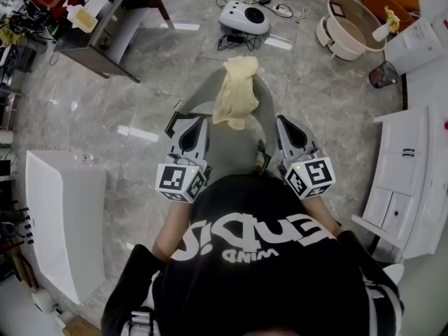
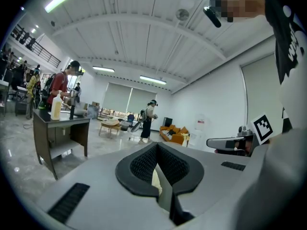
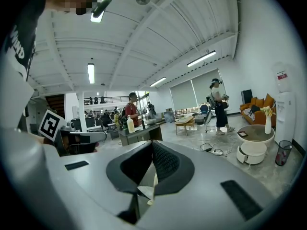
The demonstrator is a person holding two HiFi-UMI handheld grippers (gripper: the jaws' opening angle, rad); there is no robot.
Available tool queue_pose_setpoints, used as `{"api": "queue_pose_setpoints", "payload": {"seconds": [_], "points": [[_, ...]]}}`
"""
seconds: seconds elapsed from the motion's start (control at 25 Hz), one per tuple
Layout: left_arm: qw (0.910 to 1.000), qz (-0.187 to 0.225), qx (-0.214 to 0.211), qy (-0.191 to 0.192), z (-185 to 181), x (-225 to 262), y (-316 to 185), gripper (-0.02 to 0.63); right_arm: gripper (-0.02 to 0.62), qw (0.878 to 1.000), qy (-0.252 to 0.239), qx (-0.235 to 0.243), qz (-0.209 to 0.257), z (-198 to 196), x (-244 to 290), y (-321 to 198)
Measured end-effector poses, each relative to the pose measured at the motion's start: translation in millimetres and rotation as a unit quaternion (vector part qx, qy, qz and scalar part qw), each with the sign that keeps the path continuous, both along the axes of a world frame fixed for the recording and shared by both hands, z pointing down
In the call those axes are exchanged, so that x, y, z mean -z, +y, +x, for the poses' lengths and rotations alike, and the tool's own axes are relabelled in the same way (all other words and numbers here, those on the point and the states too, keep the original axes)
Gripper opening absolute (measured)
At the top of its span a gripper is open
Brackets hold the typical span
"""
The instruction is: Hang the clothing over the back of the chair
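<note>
The pale yellow clothing (image 1: 236, 93) lies bunched over the far edge of the grey chair (image 1: 234, 154), between the two tools. The left tool (image 1: 201, 123) and the right tool (image 1: 282, 121) are each closed narrow, with a sliver of the pale fabric pinched in the jaws. The draping looks largely done; letting go and perhaps spreading the fabric remain.

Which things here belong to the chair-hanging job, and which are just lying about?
Job: yellow clothing, grey chair, left tool, right tool.
Lying about: white device, round table, bin, desk.
</note>
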State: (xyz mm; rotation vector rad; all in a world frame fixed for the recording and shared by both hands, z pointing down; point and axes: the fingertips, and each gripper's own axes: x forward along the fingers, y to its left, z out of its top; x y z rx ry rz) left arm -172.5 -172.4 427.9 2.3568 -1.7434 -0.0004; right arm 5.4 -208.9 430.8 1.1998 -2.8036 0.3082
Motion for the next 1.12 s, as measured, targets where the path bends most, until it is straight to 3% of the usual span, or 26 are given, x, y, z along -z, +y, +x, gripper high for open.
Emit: {"api": "queue_pose_setpoints", "payload": {"seconds": [1.12], "points": [[0.9991, -0.033, 0.004, 0.025, 9.3, -10.0, -0.3, 0.017, 0.014, 1.0, -0.002, 0.021, -0.005, -4.1, -2.8, 0.1]]}}
